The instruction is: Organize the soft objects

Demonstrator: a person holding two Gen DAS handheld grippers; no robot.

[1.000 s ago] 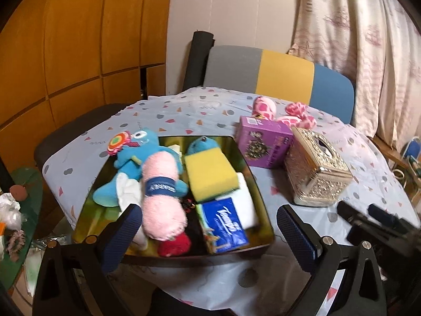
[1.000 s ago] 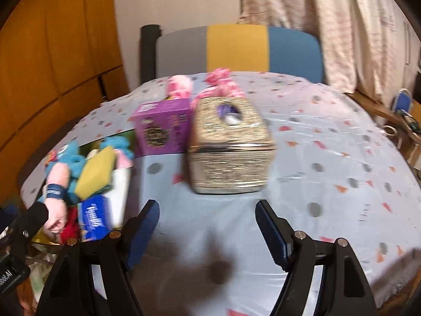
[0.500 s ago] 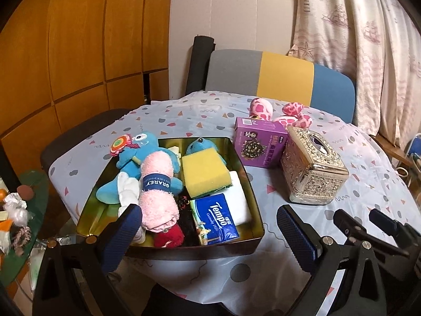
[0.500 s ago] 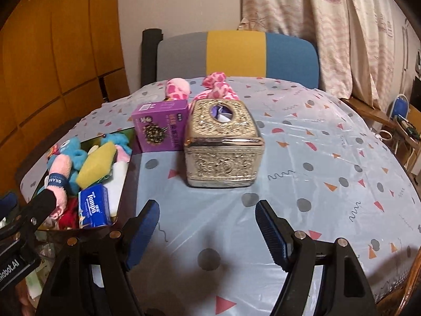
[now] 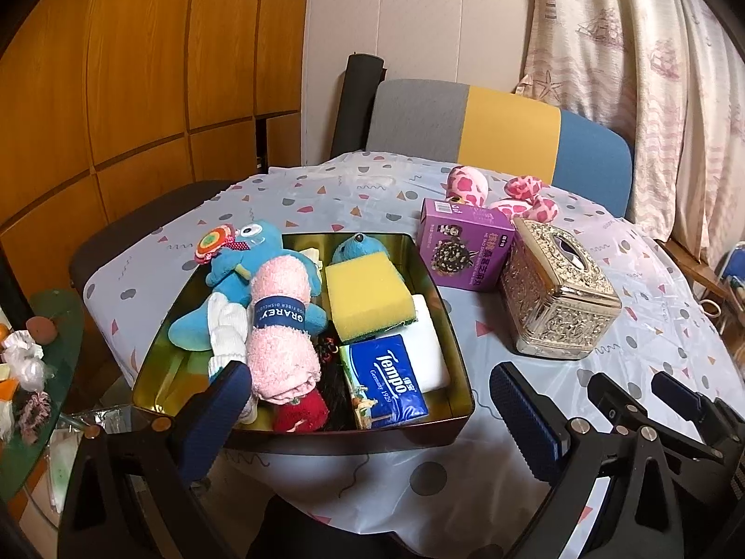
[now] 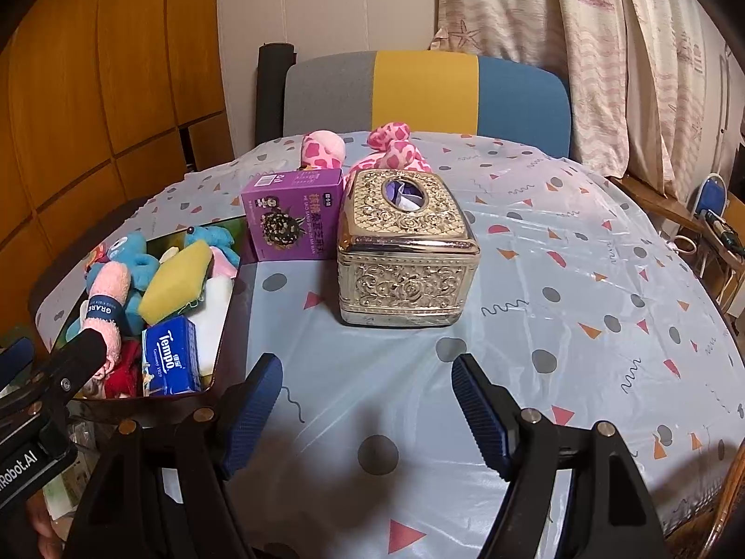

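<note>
Both pairs of jaws stand spread apart with nothing between the pads. On my left gripper (image 5: 368,419) the blue pads frame the near edge of the gold tray (image 5: 458,372) from above, tilted downward toward it without touching. On my right gripper (image 6: 368,412) the pads hang over bare tablecloth (image 6: 582,279), angled down at the table, with the ornate gold tissue box (image 6: 405,261) straight ahead and well apart from the fingertips. I can see the right gripper's black fingers at the lower right of the left view, just beside my left one.

Inside the tray lie the soft things: a rolled pink towel (image 5: 279,326) with a dark band, resting across a blue plush toy (image 5: 247,261), a yellow sponge (image 5: 365,296) leaning on a white block, a blue Tempo tissue pack (image 5: 384,382) at the near wall, and something red (image 5: 300,412) in the near corner. A pink spotted plush (image 6: 391,149) lies outside the tray, behind the purple box (image 6: 291,219) and the tissue box, near the far edge of the table by the chair (image 6: 428,93).
</note>
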